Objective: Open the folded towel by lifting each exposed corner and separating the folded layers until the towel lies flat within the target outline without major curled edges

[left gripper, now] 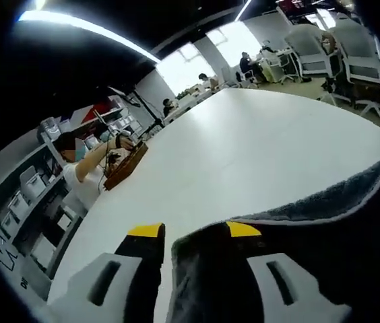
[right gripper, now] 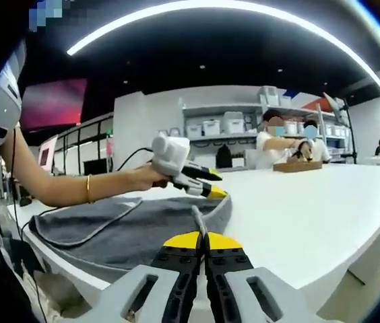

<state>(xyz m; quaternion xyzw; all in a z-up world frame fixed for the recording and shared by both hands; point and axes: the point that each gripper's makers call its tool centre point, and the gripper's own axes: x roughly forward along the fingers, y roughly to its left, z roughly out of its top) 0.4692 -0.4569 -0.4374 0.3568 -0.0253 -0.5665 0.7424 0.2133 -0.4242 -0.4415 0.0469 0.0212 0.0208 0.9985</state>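
A dark grey towel (right gripper: pixel 129 229) lies on the white table (right gripper: pixel 311 208), partly folded, with a flap turned over at its left. My right gripper (right gripper: pixel 203 240) is shut on a thin raised edge of the towel, its yellow-tipped jaws nearly touching. A hand holds my left gripper (right gripper: pixel 211 191) at the towel's far corner, where it pinches the cloth. In the left gripper view the towel (left gripper: pixel 325 202) comes in from the right, and a fold of it sits between the jaws of the left gripper (left gripper: pixel 195 231).
The white table (left gripper: pixel 257 148) stretches far ahead. A wooden box (right gripper: pixel 298 165) sits at its far side, where people work; it also shows as the wooden box (left gripper: pixel 126 165). Shelves with white bins (right gripper: pixel 224 126) line the wall. Office chairs (left gripper: pixel 352 47) stand beyond the table.
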